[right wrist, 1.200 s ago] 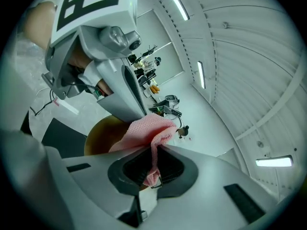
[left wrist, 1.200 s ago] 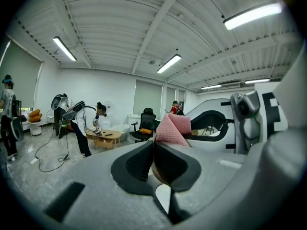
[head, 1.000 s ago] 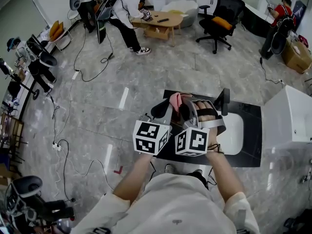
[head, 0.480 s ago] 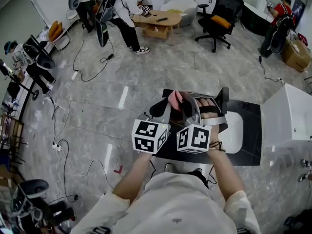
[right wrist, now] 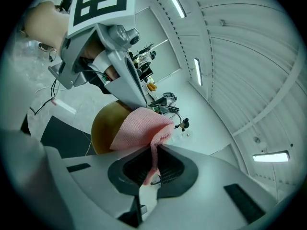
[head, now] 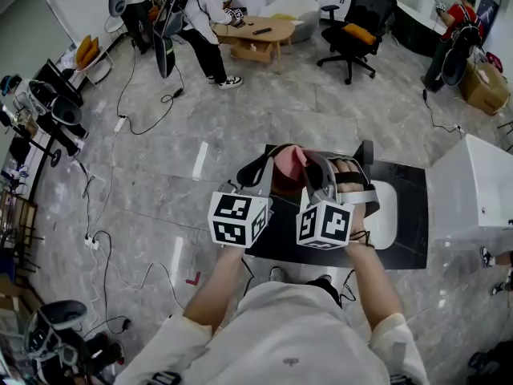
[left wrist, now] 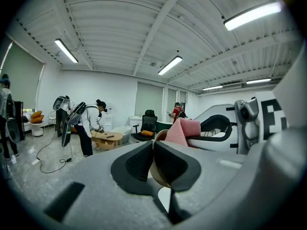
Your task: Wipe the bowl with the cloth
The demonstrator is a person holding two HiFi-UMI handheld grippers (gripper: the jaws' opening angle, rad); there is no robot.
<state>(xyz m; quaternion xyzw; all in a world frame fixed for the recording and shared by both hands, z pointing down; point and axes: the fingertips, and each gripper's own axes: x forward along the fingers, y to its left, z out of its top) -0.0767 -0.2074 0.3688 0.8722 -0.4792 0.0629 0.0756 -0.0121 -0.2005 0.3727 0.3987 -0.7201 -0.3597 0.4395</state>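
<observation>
A tan-brown bowl (head: 280, 181) hangs in the air over the black mat, between my two grippers. My left gripper (head: 258, 173) is shut on the bowl's rim; in the left gripper view the thin tan rim (left wrist: 154, 172) sits pinched between the dark pads (left wrist: 136, 163). My right gripper (head: 311, 173) is shut on a pink cloth (head: 290, 159). In the right gripper view the cloth (right wrist: 140, 127) drapes against the bowl (right wrist: 106, 124), and a strip of it runs down between the jaws. The bowl's inside is mostly hidden.
Below the grippers a black mat (head: 405, 251) carries a white tray (head: 386, 215). A white box (head: 474, 189) stands at the right. Farther off are an office chair (head: 359, 21), a low wooden table (head: 255, 37), people at the back and cables (head: 104, 239) on the floor.
The two marker cubes have drawn slightly apart. The cloth has shifted a little to the right over the bowl. Both grips are unchanged.
</observation>
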